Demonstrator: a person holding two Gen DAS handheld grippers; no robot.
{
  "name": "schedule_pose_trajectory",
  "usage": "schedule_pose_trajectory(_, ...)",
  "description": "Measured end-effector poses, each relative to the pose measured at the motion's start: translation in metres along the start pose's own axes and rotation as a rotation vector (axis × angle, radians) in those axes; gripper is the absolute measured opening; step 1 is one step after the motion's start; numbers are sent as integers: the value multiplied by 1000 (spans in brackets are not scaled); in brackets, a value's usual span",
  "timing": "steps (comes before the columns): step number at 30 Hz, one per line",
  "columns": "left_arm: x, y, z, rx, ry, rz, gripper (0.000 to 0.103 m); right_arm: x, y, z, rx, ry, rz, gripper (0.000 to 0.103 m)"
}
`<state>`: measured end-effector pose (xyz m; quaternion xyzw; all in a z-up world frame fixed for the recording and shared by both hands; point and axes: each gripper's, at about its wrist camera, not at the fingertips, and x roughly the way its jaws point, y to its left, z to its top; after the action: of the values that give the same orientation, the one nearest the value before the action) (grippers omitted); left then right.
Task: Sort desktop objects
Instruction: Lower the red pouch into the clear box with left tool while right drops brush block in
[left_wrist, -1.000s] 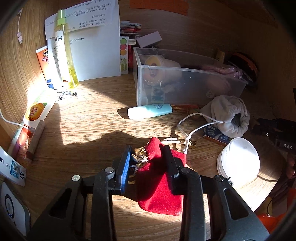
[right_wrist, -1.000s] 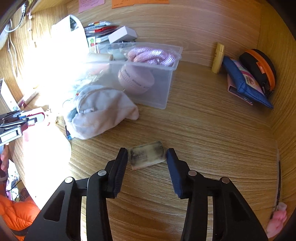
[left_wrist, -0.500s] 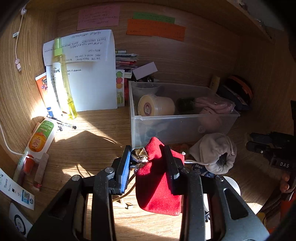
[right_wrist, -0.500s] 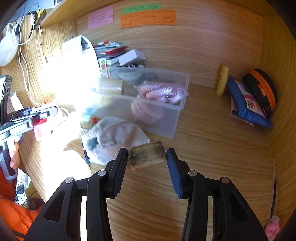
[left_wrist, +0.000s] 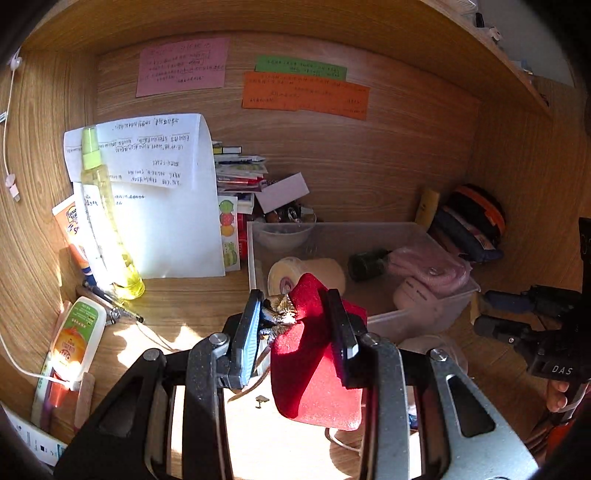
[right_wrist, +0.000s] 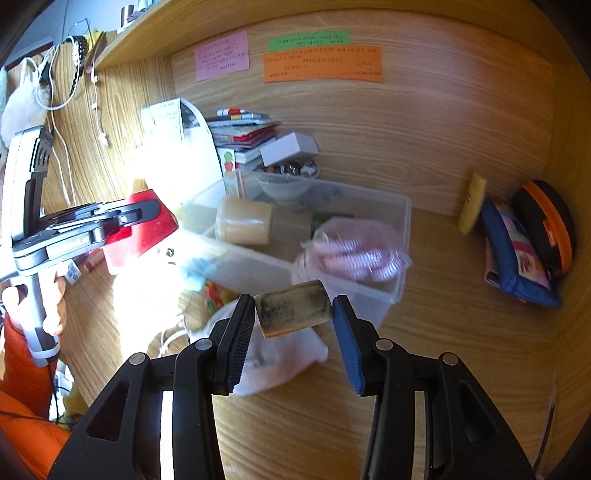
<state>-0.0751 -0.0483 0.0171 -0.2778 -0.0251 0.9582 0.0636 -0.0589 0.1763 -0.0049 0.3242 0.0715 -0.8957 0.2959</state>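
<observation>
My left gripper (left_wrist: 293, 306) is shut on the neck of a red velvet pouch (left_wrist: 314, 369) with gold trim, which hangs off the desk in front of the clear plastic bin (left_wrist: 424, 317). In the right wrist view this same gripper (right_wrist: 92, 221) and red pouch (right_wrist: 147, 229) sit at the left, a hand on the handle. My right gripper (right_wrist: 293, 306) is shut on a small grey-gold rectangular block (right_wrist: 291, 314), held in the air before the bin's near corner (right_wrist: 388, 295). The bin holds a beige roll (right_wrist: 243, 221), a pink bundle (right_wrist: 354, 251) and a small bowl.
A yellow spray bottle (left_wrist: 107, 221), a paper sheet (left_wrist: 166, 221) and a sunscreen tube (left_wrist: 74, 339) stand at the left. A white cloth pouch (right_wrist: 273, 362) lies under the right gripper. A blue pouch (right_wrist: 517, 258), an orange-black case (right_wrist: 550, 221) and a yellow tube (right_wrist: 471, 203) fill the right corner.
Both grippers have risen off the desk with their loads, the red pouch and the block. Both views have tilted up toward the bin and the back wall.
</observation>
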Motion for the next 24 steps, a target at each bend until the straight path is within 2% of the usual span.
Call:
schedule_pose_trajectory(13,28,5,32,-1,-28,-12,33,36,3,37,-3,9,60,40)
schedule_pose_trajectory(18,48,12,31,-43,14,-16,33,54,2,45,16,32,66,40)
schedule_pose_trajectory(21,63,18,30,-112,63,-65,33,68,-1,49,53,47,71,40)
schedule_pose_trajectory(24,70,15,26,-88,77,-3,33,77,1,49,66,57,80,40)
